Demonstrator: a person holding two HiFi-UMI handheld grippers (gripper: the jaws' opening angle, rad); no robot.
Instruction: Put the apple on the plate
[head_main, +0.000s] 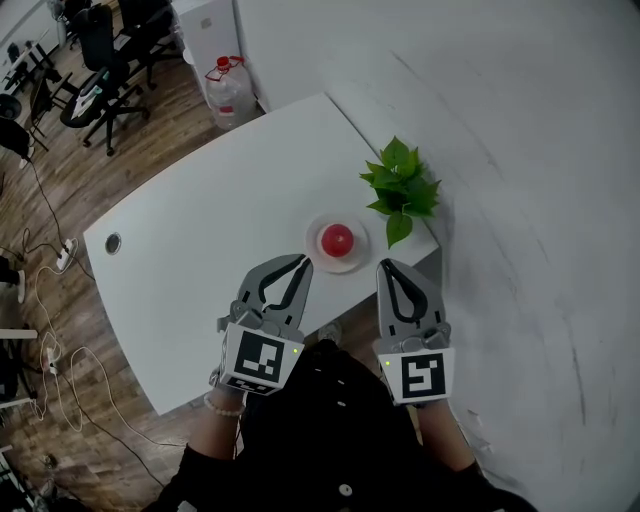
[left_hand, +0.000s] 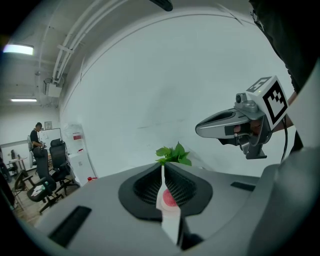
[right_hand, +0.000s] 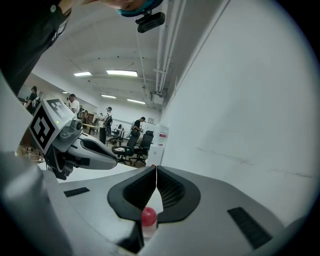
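A red apple (head_main: 338, 239) sits in the middle of a small white plate (head_main: 356, 262) near the right end of the white table (head_main: 210, 215). My left gripper (head_main: 303, 262) hangs just short of the plate on its left, jaws shut and empty. To the plate's right my right gripper (head_main: 385, 266) is likewise shut with nothing in it. In the left gripper view the apple (left_hand: 169, 199) shows low behind the shut jaws of the left gripper (left_hand: 163, 168), with the right gripper (left_hand: 235, 124) off to the side. The right gripper view shows the apple (right_hand: 149, 216) below the shut right gripper (right_hand: 156, 168).
A green potted plant (head_main: 402, 185) stands right behind the plate at the table's edge. A white wall runs along the right. A water bottle (head_main: 228, 92) stands on the floor beyond the table, office chairs (head_main: 105, 60) at far left, cables (head_main: 55, 350) on the floor.
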